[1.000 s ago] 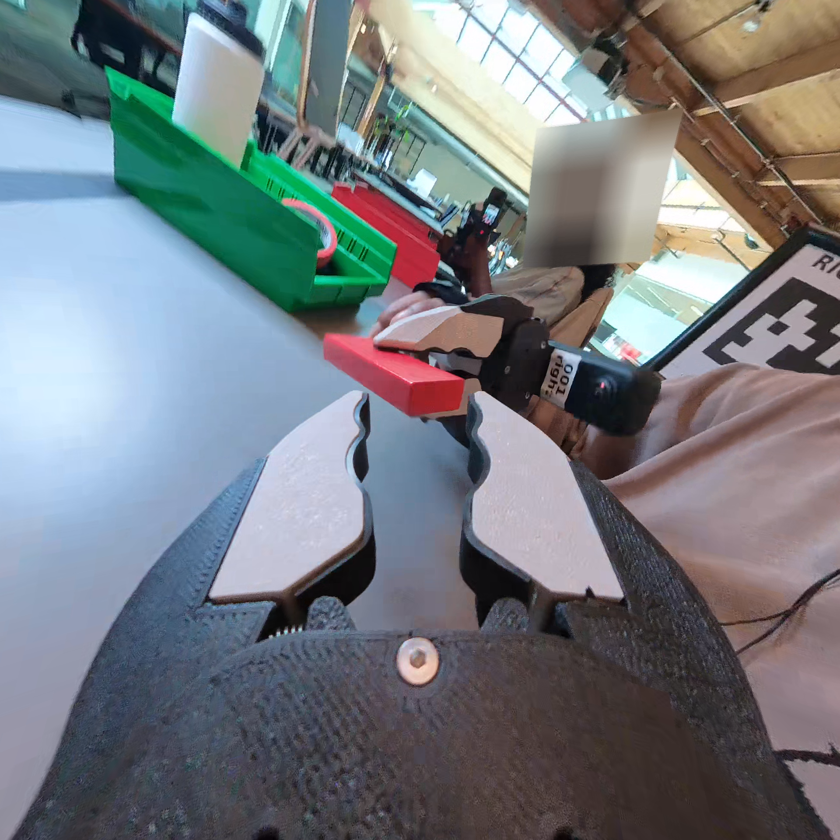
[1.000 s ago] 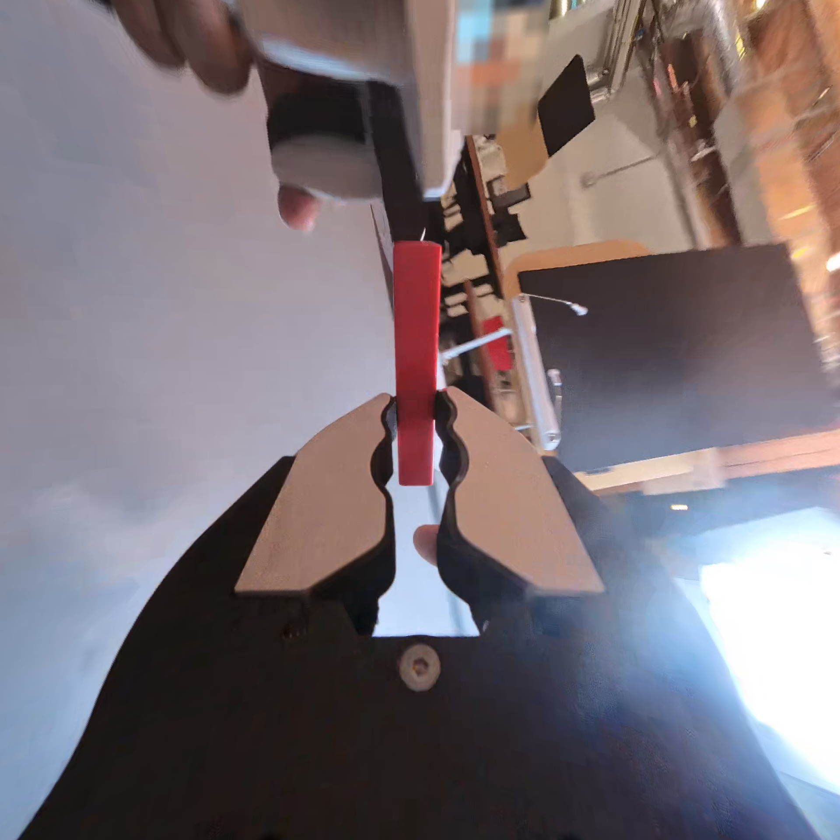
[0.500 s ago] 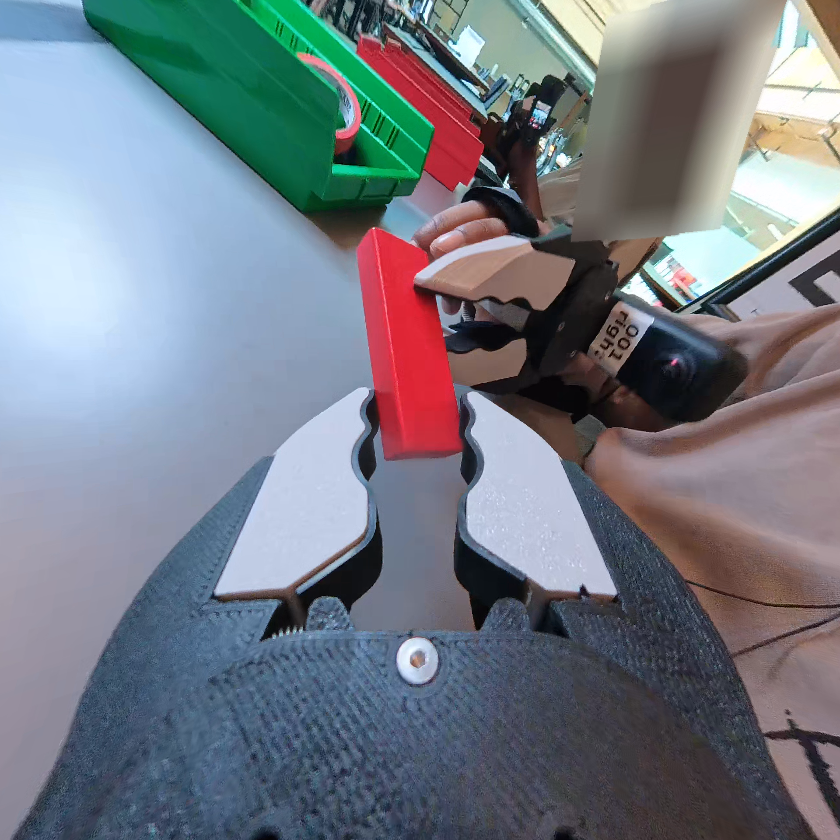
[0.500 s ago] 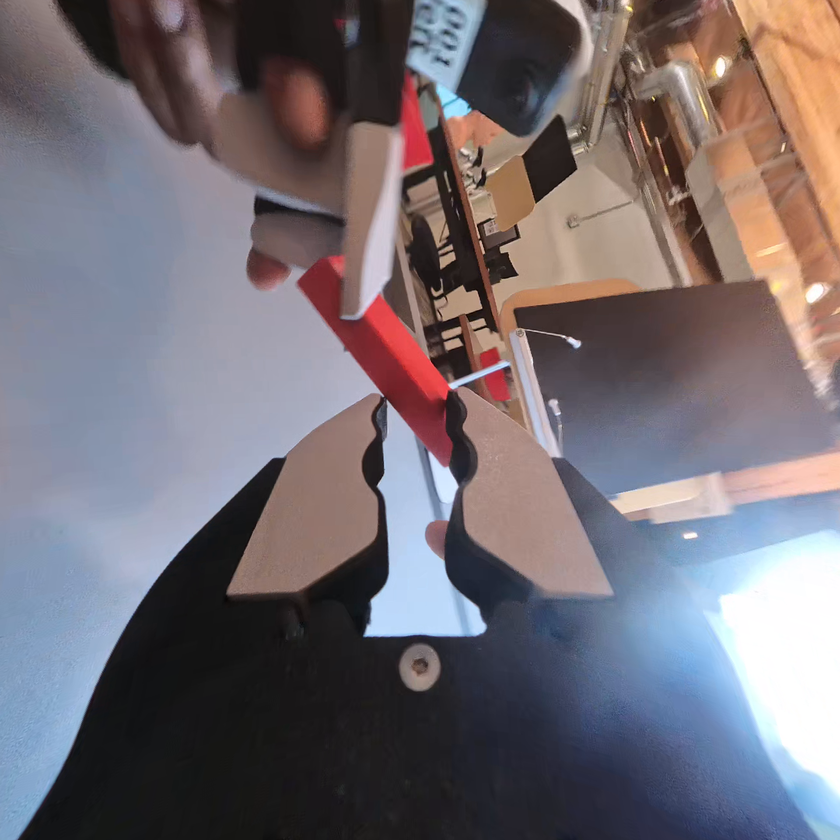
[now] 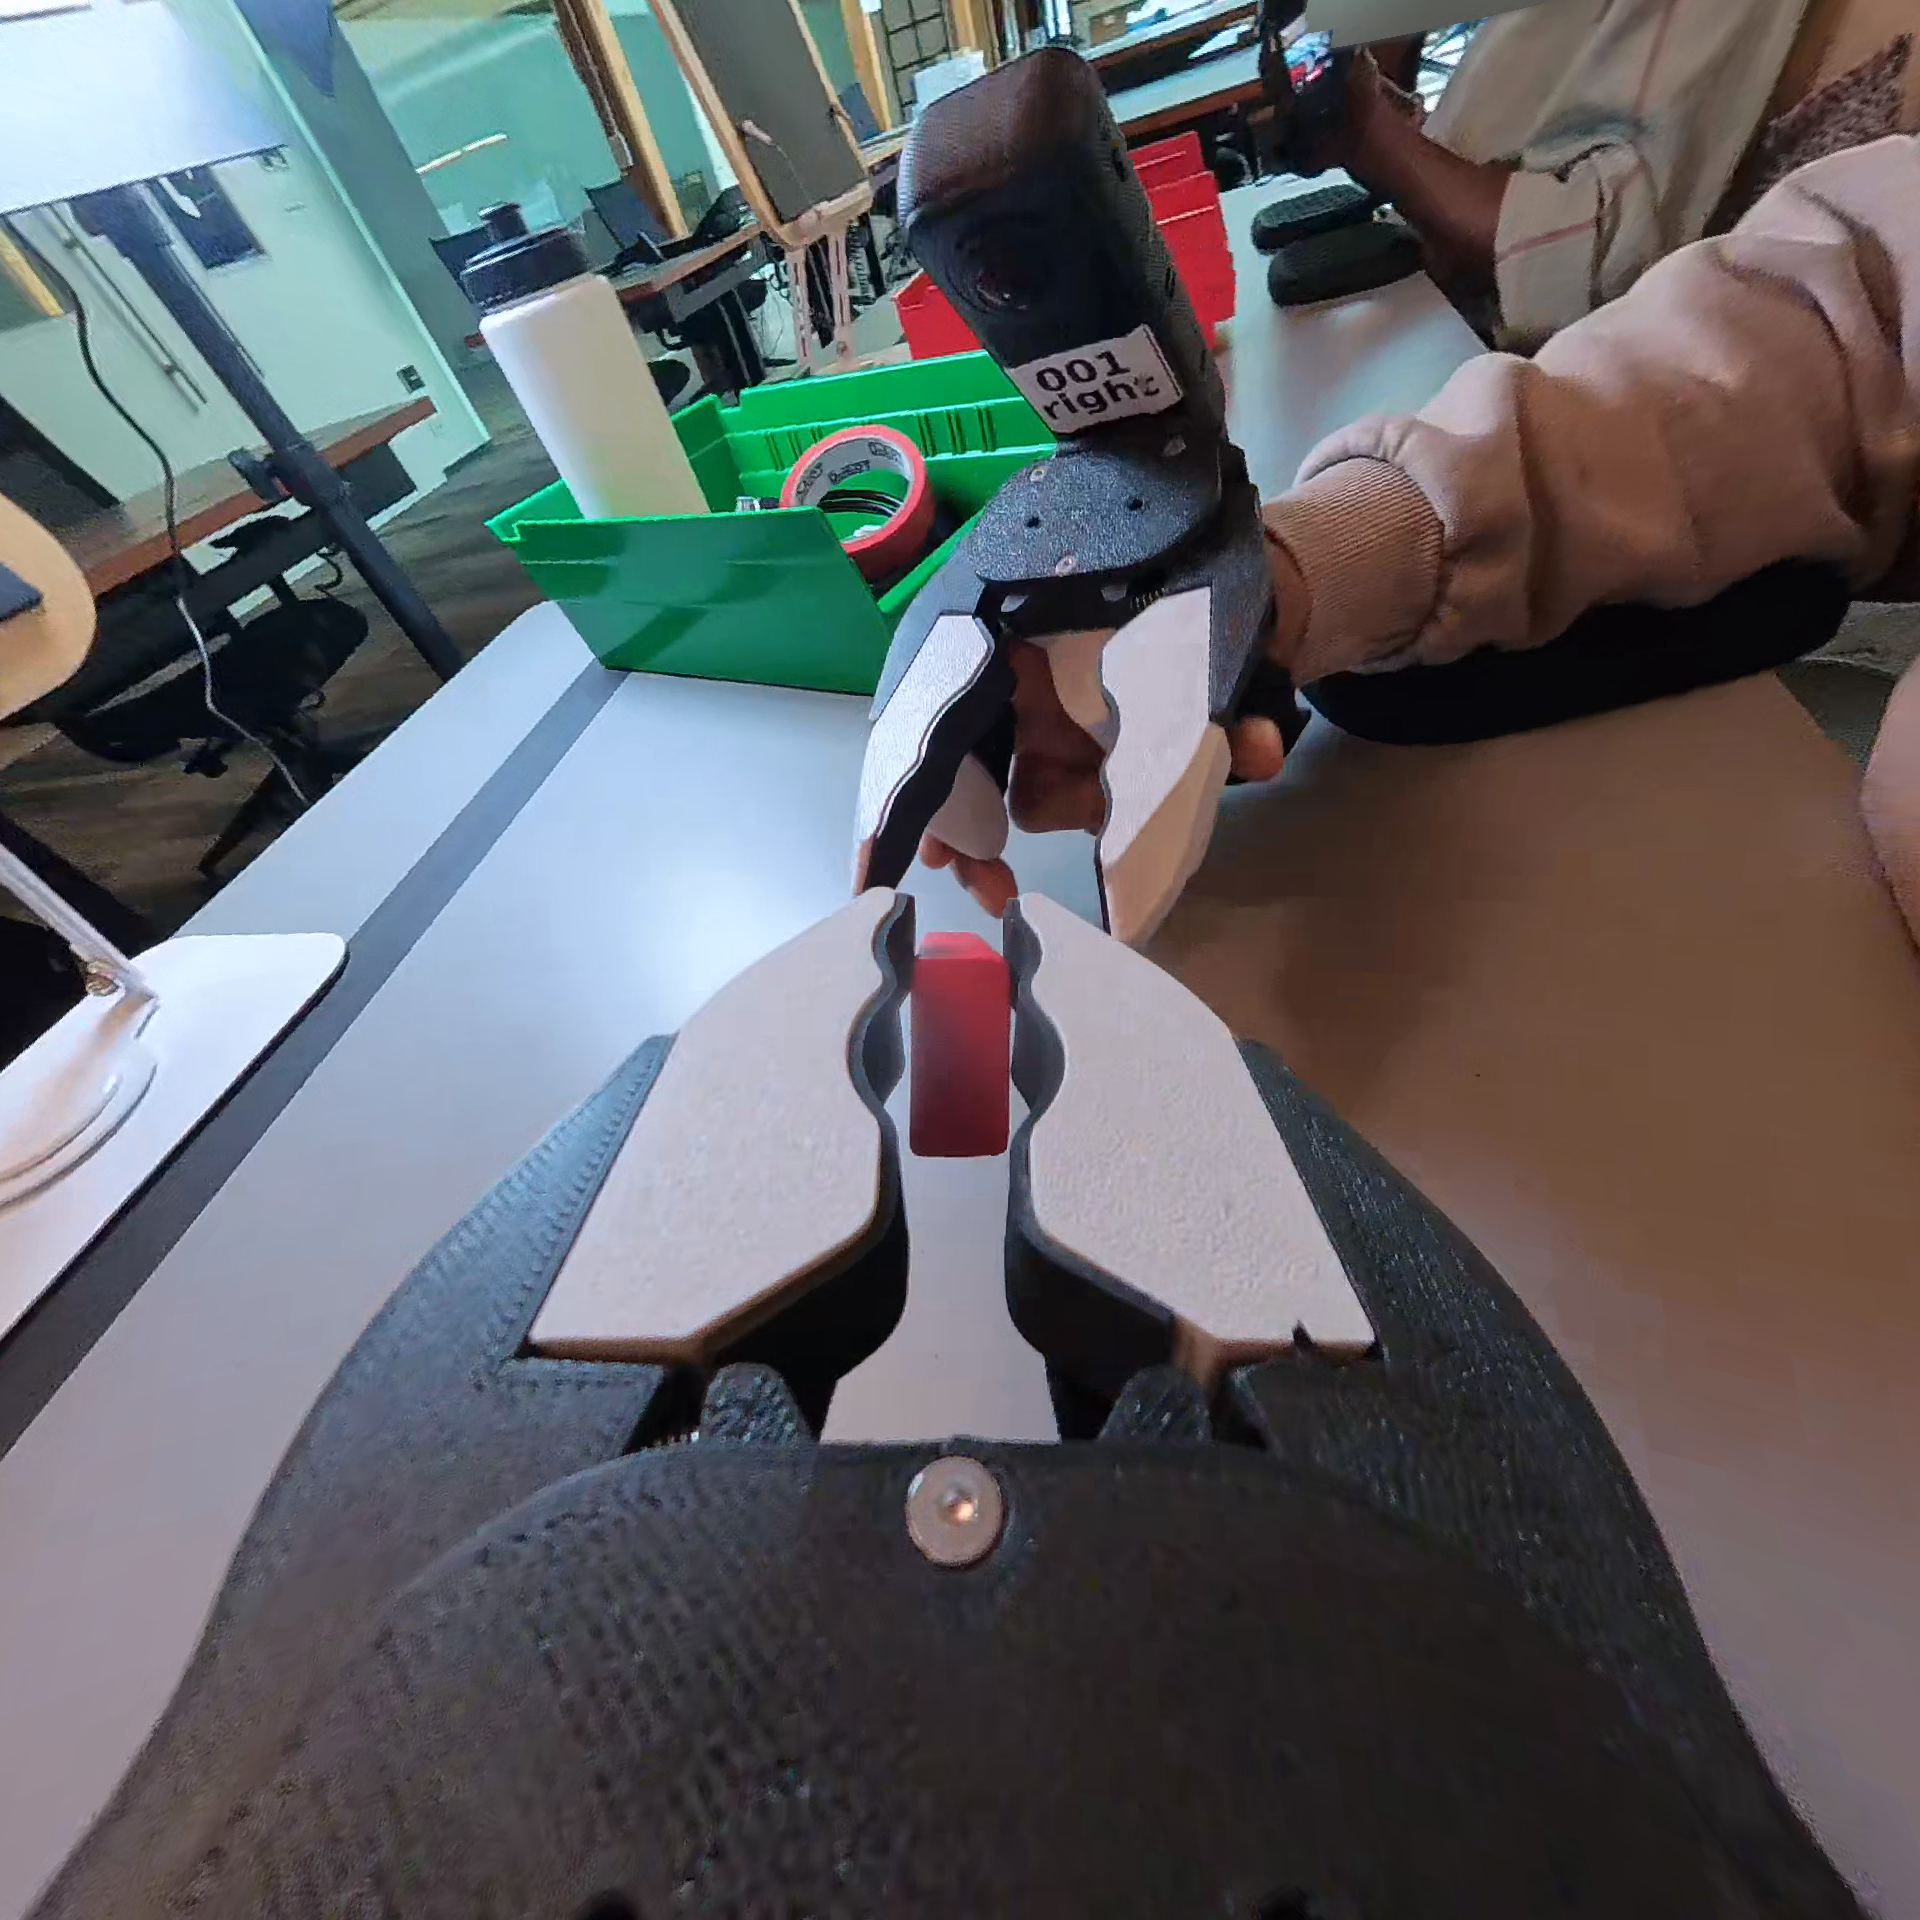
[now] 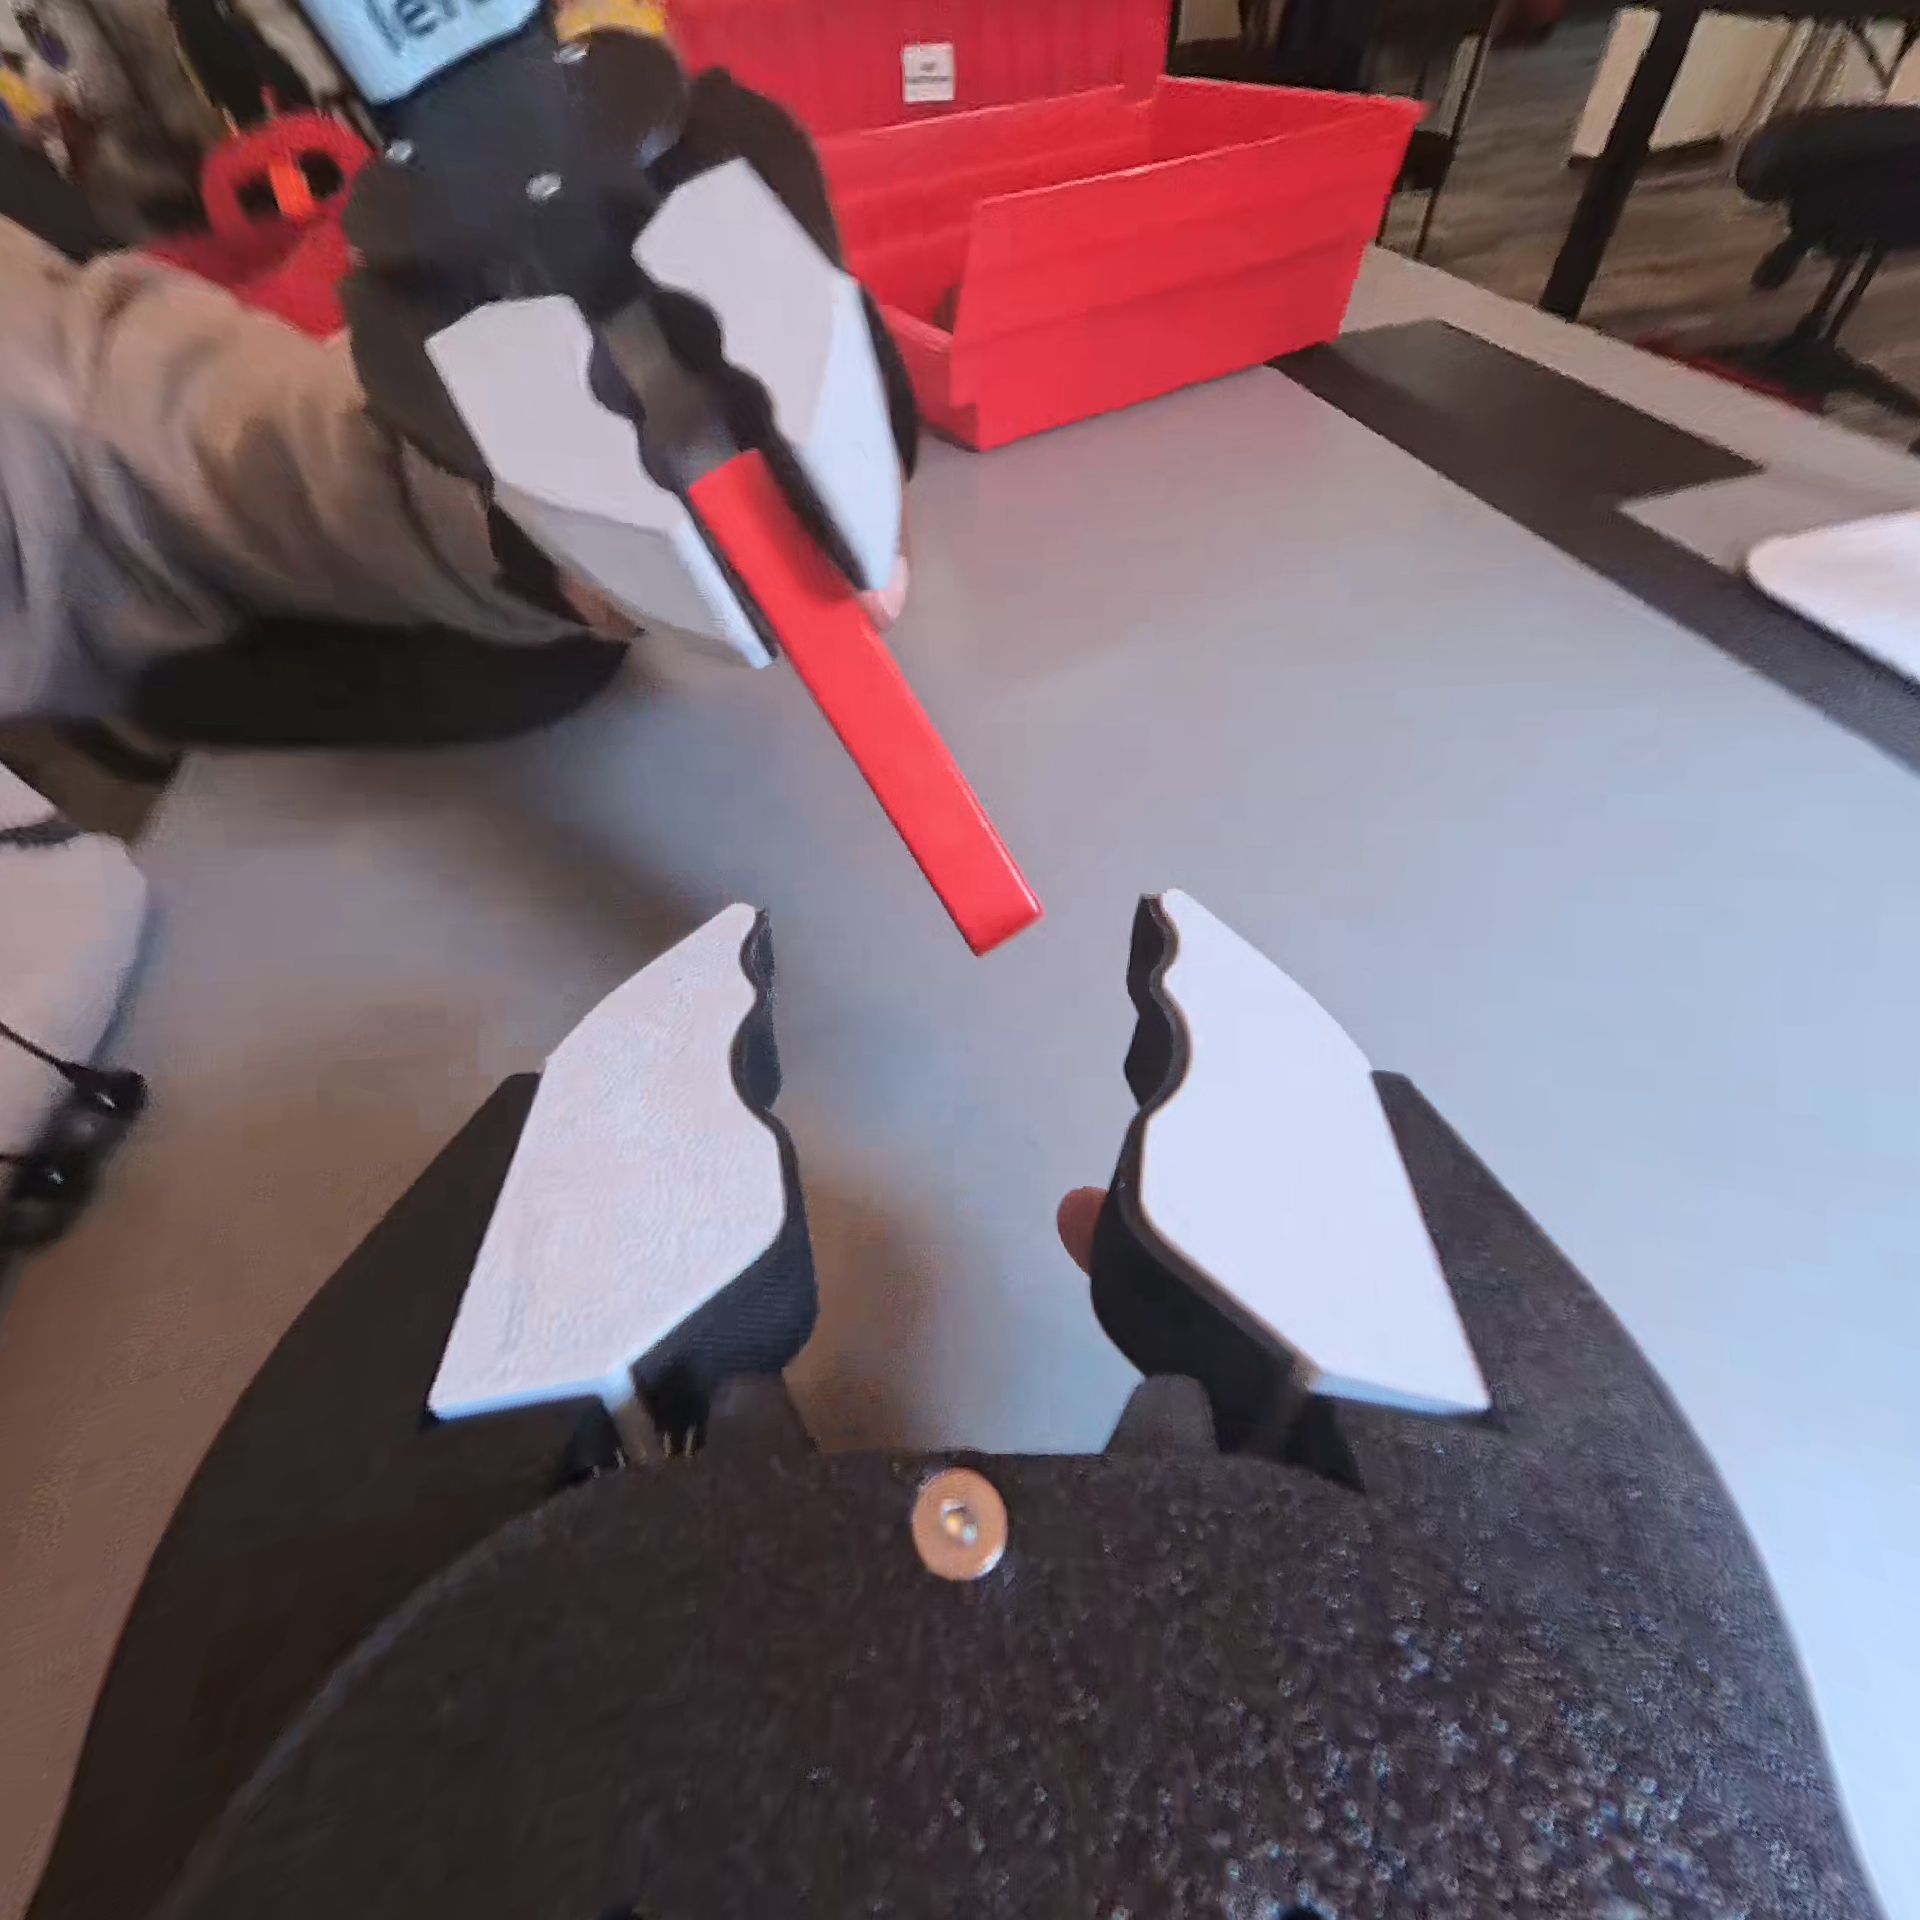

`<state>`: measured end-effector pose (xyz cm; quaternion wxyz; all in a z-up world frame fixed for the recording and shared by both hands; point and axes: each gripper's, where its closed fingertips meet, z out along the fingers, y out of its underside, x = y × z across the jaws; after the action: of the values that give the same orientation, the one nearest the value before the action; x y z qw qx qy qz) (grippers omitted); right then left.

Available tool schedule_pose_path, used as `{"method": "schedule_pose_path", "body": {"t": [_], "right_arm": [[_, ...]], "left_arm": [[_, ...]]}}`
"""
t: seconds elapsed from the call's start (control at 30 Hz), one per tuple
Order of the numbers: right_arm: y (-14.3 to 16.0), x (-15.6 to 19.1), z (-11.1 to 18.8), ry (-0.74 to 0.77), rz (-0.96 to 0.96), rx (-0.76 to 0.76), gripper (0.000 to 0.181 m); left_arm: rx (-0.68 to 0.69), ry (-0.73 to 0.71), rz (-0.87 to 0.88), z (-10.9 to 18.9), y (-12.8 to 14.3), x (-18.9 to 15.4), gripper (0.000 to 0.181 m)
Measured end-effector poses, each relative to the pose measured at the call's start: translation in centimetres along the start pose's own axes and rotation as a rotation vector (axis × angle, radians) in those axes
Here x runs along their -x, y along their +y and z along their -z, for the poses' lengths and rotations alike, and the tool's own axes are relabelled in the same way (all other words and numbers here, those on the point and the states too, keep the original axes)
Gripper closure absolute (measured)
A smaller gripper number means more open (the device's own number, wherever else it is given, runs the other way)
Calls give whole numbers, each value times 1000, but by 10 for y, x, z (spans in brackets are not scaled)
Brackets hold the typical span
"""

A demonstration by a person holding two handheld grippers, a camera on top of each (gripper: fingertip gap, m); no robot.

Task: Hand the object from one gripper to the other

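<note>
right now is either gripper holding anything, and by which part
The left gripper holds the red block by one end, between its fingers. The right gripper is open and empty.

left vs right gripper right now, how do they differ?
1. The left gripper is closed on the red block; the right gripper has its jaws spread wide.
2. The left gripper holds the block at one end; the right gripper holds nothing, and the block's free end hangs just ahead of its fingertips.

Shared: both have pale finger pads on black bodies and are held over the grey table.
</note>
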<state>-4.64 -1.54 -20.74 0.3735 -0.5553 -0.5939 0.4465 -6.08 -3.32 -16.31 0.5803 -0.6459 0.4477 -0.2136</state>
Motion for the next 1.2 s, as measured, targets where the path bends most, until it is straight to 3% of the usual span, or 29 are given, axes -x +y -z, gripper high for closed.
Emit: {"method": "schedule_pose_path", "body": {"t": [0.17, 0.23, 0.33, 0.5, 0.7, 0.8, 0.9, 0.97, 1.07, 1.2], "right_arm": [[-2, 4, -4, 116, 249, 18, 138], [-1, 9, -2, 110, 327, 22, 159], [-7, -1, 5, 212, 475, 41, 162], [-15, -36, 22, 568, 885, 148, 163], [-32, -31, 22, 771, 1265, 150, 163], [-37, -25, 21, 789, 1339, 140, 163], [-39, -21, 21, 788, 1369, 122, 163], [-37, -21, 20, 783, 1370, 132, 163], [-34, -25, 20, 763, 1288, 121, 155], [-33, -35, 24, 662, 911, 50, 134]], "left_arm": [[-96, 103, 7, 1, -17, -21, 165], [-101, 96, 22, 2, -15, -17, 165], [-93, 96, 118, 3, -9, -6, 165], [-48, 25, 423, -1, 15, 25, 153], [-157, 139, 930, 2, 22, 41, 140], [-175, 265, 1122, -1, 25, 35, 128], [-181, 515, 1216, 0, 11, 9, 143], [-149, 587, 1207, -2, 7, -5, 151], [-141, 497, 1107, -4, 10, 0, 156], [-131, 285, 875, 2, 15, 22, 165]]}}
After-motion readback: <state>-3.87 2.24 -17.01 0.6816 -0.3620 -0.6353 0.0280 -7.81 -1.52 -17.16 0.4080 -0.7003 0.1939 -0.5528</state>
